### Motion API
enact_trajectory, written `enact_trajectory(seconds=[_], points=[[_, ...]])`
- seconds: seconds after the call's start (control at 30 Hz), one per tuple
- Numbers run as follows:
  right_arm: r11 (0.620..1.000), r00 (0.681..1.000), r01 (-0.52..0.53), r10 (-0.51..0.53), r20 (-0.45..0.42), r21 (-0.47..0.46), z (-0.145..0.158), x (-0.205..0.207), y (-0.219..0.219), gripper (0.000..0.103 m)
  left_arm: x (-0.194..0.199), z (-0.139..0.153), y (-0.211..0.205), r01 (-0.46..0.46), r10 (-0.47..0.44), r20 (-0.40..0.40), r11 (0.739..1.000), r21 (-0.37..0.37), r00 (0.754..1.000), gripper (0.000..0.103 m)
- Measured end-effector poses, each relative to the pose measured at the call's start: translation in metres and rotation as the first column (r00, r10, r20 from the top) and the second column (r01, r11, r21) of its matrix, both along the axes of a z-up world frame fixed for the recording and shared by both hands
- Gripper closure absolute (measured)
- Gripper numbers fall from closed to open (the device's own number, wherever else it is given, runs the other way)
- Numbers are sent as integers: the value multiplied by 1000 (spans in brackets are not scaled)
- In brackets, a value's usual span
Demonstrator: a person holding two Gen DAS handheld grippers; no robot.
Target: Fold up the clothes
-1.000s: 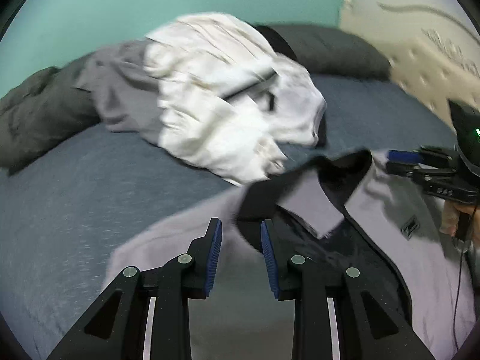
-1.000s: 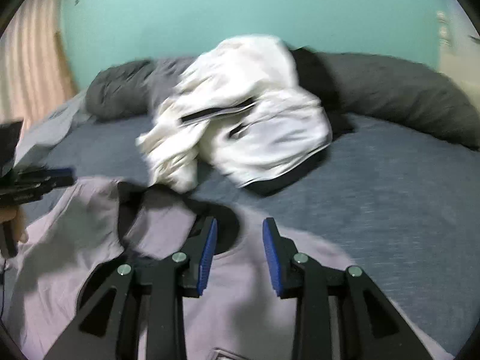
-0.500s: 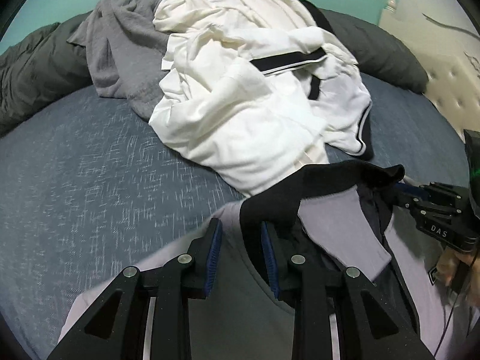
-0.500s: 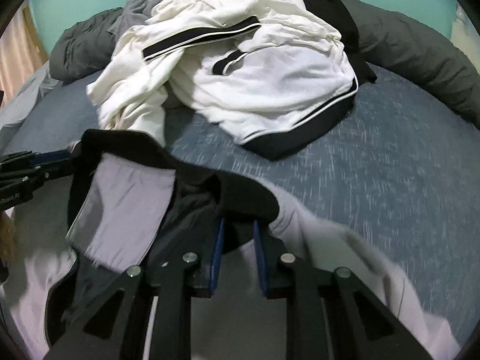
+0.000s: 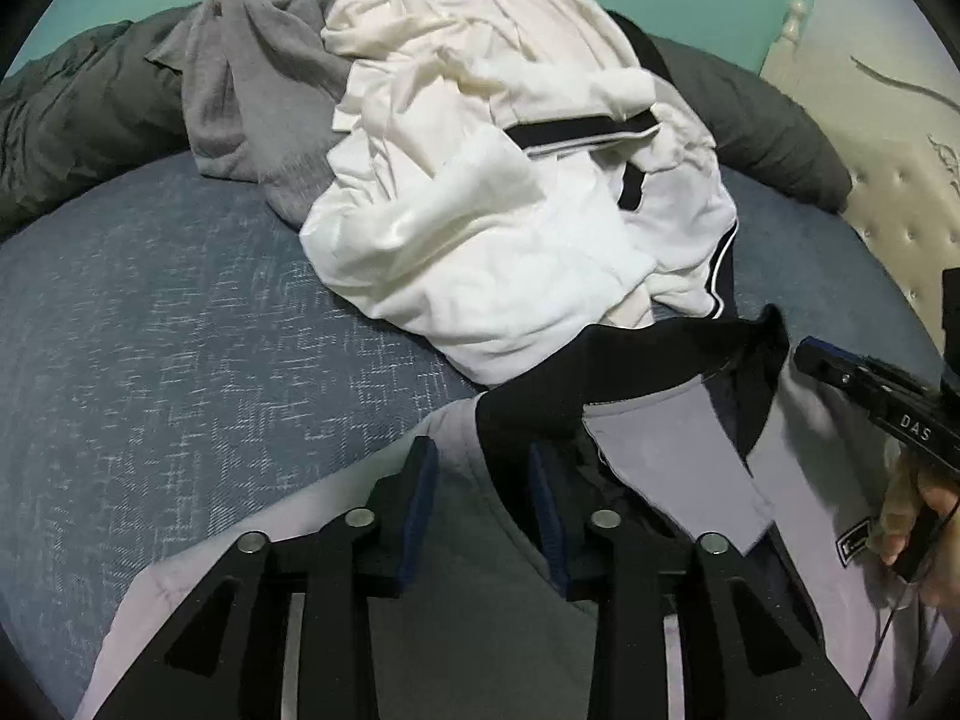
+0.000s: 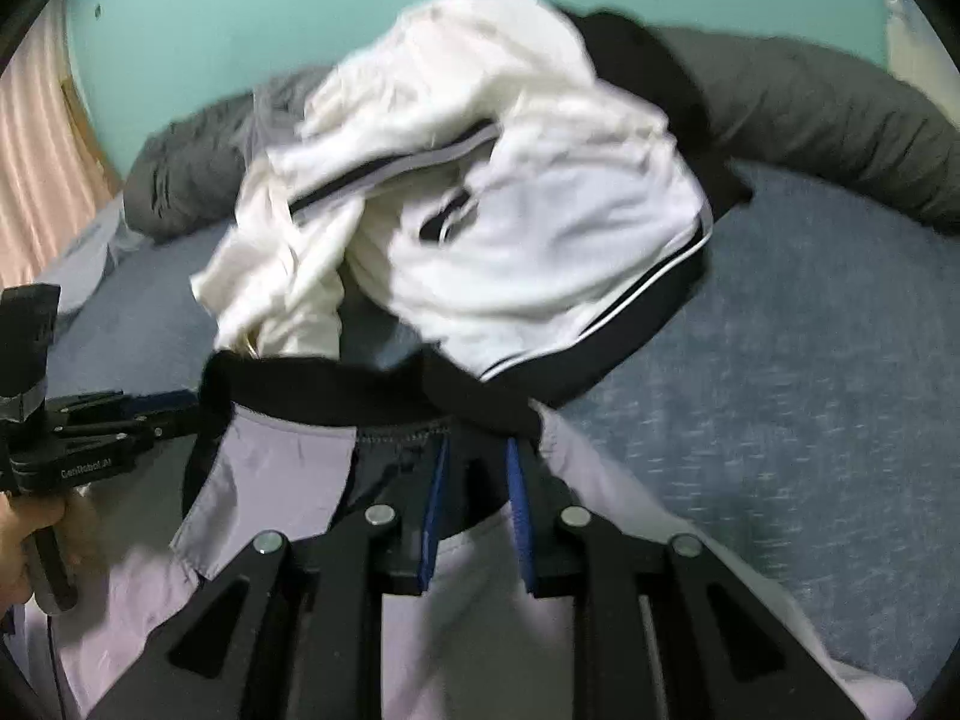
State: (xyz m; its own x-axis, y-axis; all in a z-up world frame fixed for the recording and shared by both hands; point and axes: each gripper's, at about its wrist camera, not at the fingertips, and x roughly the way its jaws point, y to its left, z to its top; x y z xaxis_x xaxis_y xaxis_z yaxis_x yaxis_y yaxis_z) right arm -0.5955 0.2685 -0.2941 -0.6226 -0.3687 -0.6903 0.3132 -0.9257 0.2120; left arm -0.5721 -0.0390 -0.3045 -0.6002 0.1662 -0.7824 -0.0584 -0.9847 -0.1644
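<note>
I have both grippers angled down over the jacket [image 5: 804, 480], a pale lilac one with a black collar, lying open on the blue bed [image 5: 180, 330] just in front of the pile of white clothes [image 5: 480, 180].

My left gripper [image 5: 483, 480] sits at the collar's left end, tilted forward and down. Its jaws are opening; the collar's edge and lilac shoulder cloth lie between the blue pads [image 5: 420, 498], and I see a gap on the left side, so the cloth looks loose there.

My right gripper [image 6: 477, 480] is at the collar's right end, also pitched down. Its jaws are narrow and clamped on the black collar band, which runs straight between the pads [image 6: 432, 498].

In the right view, my left hand [image 6: 24, 534] shows at the frame's left edge, fist wrapped round the handle. In the left view, fingers of my right hand [image 5: 918, 516] curl round the other handle, right of the collar.
</note>
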Motion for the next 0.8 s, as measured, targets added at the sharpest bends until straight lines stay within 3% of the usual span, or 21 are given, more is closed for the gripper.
enact_trajectory(seconds=[0.17,0.37,0.43,0.57,0.8], points=[[1000,1000,-2,1,30,16,-9,-3,-5,85,-1,-4,0,19,-18,14,999,-48,1000,66],[996,988,14,-28,152,89,-40,-17,-15,83,-3,-23,-7,-10,10,39,1000,-6,999,66],[996,993,19,-29,118,84,-36,-13,-15,82,2,-17,-7,-10,10,26,1000,1,1000,66],[1000,999,2,-4,40,27,-16,10,-6,81,30,6,-9,-19,19,0,998,58,1000,59],[981,997,20,-6,74,-190,7,87,22,76,125,34,-5,0,2,-13,991,133,1000,53]])
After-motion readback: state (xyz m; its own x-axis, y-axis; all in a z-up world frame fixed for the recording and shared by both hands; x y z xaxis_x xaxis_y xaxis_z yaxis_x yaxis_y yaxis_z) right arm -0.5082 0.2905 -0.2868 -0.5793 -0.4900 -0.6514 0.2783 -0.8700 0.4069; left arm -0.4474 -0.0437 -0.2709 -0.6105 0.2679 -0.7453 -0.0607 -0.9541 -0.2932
